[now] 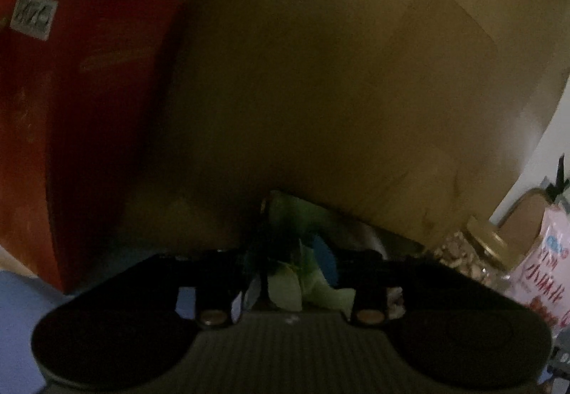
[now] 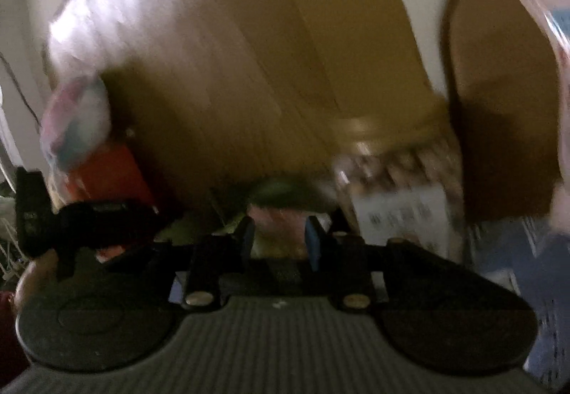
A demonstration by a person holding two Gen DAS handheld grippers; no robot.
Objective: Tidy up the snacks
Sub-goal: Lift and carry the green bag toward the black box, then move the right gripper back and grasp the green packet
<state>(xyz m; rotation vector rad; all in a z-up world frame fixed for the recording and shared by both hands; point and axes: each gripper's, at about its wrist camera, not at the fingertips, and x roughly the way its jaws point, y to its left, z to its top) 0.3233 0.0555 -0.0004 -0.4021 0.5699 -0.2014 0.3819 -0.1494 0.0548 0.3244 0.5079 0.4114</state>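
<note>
My left gripper (image 1: 290, 269) is shut on a green snack packet (image 1: 302, 251), which stands up between its fingers close to a large cardboard box wall (image 1: 338, 91). In the blurred right wrist view my right gripper (image 2: 279, 240) has its blue pads (image 2: 312, 246) a little apart around a pink snack packet (image 2: 276, 219); I cannot tell if they grip it. A glass jar of nuts with a gold lid (image 2: 399, 173) stands just right of it. The same jar (image 1: 473, 255) shows in the left wrist view.
A red box (image 1: 78, 116) stands at the left, a pink snack bag (image 1: 545, 269) at the right beside a brown box (image 1: 523, 212). In the right wrist view, a clear bag (image 2: 74, 123) and red box (image 2: 110, 173) sit left, a brown box (image 2: 498, 109) right.
</note>
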